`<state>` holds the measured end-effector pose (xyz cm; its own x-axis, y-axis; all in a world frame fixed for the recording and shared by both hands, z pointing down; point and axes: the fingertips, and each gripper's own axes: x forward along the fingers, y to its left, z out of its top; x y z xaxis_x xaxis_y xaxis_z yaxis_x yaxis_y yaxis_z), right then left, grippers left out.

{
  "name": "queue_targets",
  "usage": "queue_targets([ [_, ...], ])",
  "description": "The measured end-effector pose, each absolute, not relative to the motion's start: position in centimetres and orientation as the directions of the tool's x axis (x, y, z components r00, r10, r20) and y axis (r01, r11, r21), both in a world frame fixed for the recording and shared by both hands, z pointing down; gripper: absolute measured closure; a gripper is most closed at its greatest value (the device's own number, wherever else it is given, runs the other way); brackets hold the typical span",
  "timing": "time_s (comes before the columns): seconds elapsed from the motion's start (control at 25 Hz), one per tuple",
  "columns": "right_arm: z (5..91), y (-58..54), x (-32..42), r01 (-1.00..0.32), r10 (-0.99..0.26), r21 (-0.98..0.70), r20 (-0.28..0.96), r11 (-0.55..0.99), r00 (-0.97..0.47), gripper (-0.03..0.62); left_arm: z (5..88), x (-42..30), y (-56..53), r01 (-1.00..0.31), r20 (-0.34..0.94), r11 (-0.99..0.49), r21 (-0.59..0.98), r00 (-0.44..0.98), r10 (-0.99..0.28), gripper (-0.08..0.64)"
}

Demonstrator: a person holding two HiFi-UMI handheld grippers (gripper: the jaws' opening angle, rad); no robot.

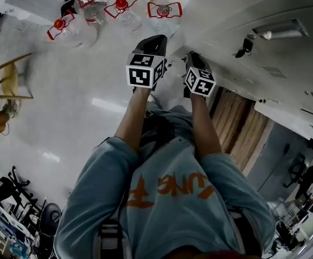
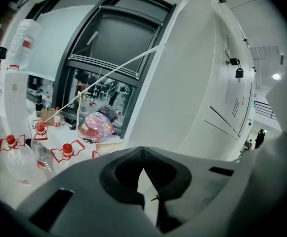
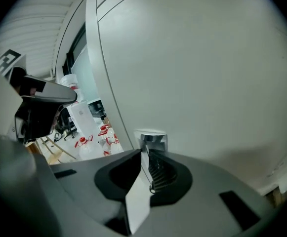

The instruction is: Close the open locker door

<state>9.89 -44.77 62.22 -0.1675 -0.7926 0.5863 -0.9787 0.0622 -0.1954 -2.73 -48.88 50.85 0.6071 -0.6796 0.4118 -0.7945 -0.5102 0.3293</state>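
A white locker door (image 3: 197,73) fills most of the right gripper view, and its edge runs up the left of that view. A small shiny metal handle (image 3: 154,138) sticks out of the door, and my right gripper (image 3: 144,154) is shut on it. In the head view the right gripper (image 1: 195,63) is up against the white locker front (image 1: 226,20). My left gripper (image 1: 151,50) is held just to its left, off the door. Seen in its own view, the left gripper (image 2: 143,152) has its tips together and nothing between them.
Several water bottles with red caps and handles (image 1: 91,9) stand ahead, with a colourful helmet (image 2: 96,127) behind them. A padlock (image 2: 239,73) hangs on a locker further along. A wood-coloured panel (image 1: 242,123) lies below the lockers. A wooden chair (image 1: 8,82) stands at the left.
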Motion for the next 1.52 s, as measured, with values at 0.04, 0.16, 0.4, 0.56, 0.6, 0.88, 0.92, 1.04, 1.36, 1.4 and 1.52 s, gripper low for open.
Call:
queue_targets([
  [0.04,62.2,-44.8,9.9,-0.977,-0.793,-0.204,0.585,0.059,-0.170,0.535,50.6,-2.5,-49.0,-0.793,0.407,-0.516,0.325,0.610,-0.680,0.541],
  [0.16,61.7,-44.2,10.1,-0.969,-0.800,-0.239,0.570,0.056,-0.187,0.535,50.1,-1.6,-48.9,-0.784,0.395,-0.531,0.320,0.620,-0.678,0.541],
  [0.4,57.3,-42.2,11.2,-0.951,-0.834,-0.268,0.479,0.157,-0.273,0.535,47.0,-0.3,-48.3,-0.795,0.341,-0.534,0.287,0.606,-0.718,0.541],
  [0.56,52.3,-41.4,13.5,-0.947,-0.882,-0.251,0.375,0.201,-0.287,0.535,44.0,1.0,-47.5,-0.807,0.281,-0.531,0.258,0.588,-0.758,0.541],
  [0.6,50.8,-41.2,14.0,-0.943,-0.894,-0.252,0.338,0.216,-0.295,0.535,43.4,1.5,-47.2,-0.809,0.268,-0.532,0.251,0.586,-0.765,0.541],
  [0.88,41.2,-39.3,16.0,-0.907,-0.912,-0.228,0.132,0.354,-0.389,0.555,39.1,4.1,-44.3,-0.820,0.185,-0.528,0.221,0.567,-0.803,0.541],
  [0.92,40.0,-38.8,16.2,-0.907,-0.912,-0.210,0.113,0.366,-0.394,0.555,38.3,4.5,-43.8,-0.821,0.171,-0.530,0.211,0.565,-0.807,0.541],
  [1.04,36.3,-37.6,17.4,-0.912,-0.918,-0.149,0.057,0.381,-0.393,0.558,35.6,5.4,-42.3,-0.829,0.122,-0.535,0.162,0.554,-0.823,0.541],
  [1.36,28.3,-34.1,23.2,-0.952,-0.952,-0.008,0.006,0.307,-0.307,0.558,28.6,10.3,-38.6,-0.811,0.011,-0.584,0.033,0.584,-0.811,0.541],
  [1.4,27.6,-33.7,23.9,-0.954,-0.954,0.002,0.002,0.299,-0.299,0.558,28.0,11.1,-38.2,-0.803,0.000,-0.595,0.031,0.595,-0.804,0.541],
  [1.52,26.6,-32.6,25.6,-0.961,-0.961,0.006,-0.007,0.275,-0.275,0.560,26.9,13.3,-36.8,-0.782,-0.018,-0.623,0.024,0.623,-0.782,0.541],
])
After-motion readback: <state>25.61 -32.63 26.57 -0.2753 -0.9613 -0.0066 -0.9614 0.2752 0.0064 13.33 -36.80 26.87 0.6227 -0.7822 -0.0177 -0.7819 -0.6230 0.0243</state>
